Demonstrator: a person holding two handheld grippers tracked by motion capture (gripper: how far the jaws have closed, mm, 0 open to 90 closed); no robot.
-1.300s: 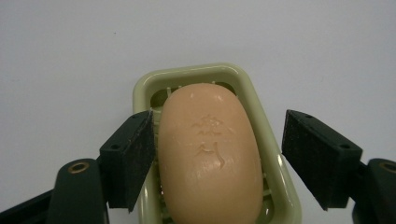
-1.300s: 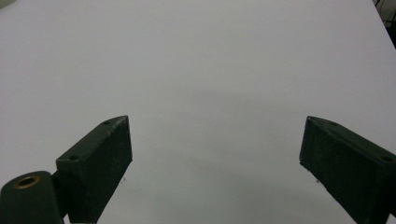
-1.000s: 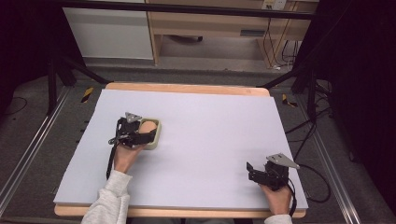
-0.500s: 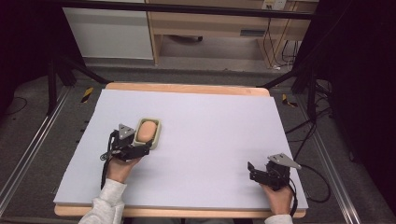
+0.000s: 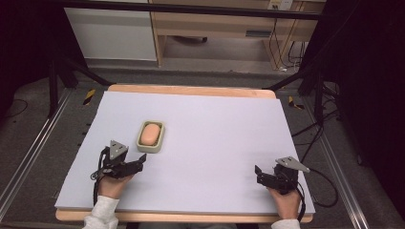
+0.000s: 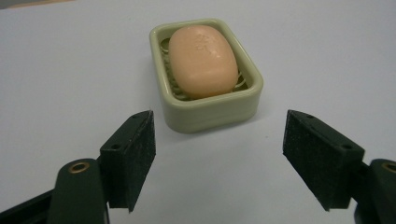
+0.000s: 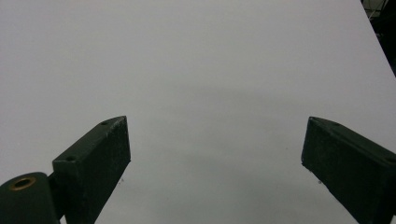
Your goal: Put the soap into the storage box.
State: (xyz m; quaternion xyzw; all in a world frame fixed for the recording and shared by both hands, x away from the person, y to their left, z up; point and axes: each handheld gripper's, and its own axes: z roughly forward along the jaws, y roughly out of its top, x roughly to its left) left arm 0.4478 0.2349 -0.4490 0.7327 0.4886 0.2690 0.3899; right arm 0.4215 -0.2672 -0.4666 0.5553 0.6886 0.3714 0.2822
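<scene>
A peach-coloured bar of soap (image 5: 150, 134) (image 6: 202, 60) lies in a pale green soap dish (image 5: 152, 146) (image 6: 210, 113) on the left half of the white table. My left gripper (image 5: 139, 161) (image 6: 218, 158) rests just in front of the dish, jaws open and empty, a short gap from its near wall. My right gripper (image 5: 258, 172) (image 7: 215, 163) sits at the table's front right, open, with bare table between its jaws.
The white table top (image 5: 219, 133) has a wooden rim (image 5: 191, 90). Black frame legs and metal rails flank it. Cables (image 5: 310, 138) trail on the floor at the right. A cabinet (image 5: 114, 33) and shelf unit stand behind.
My left gripper has let go of the soap dish and drawn back toward the front edge. The dish now stands alone with the soap in it. The right gripper stayed put.
</scene>
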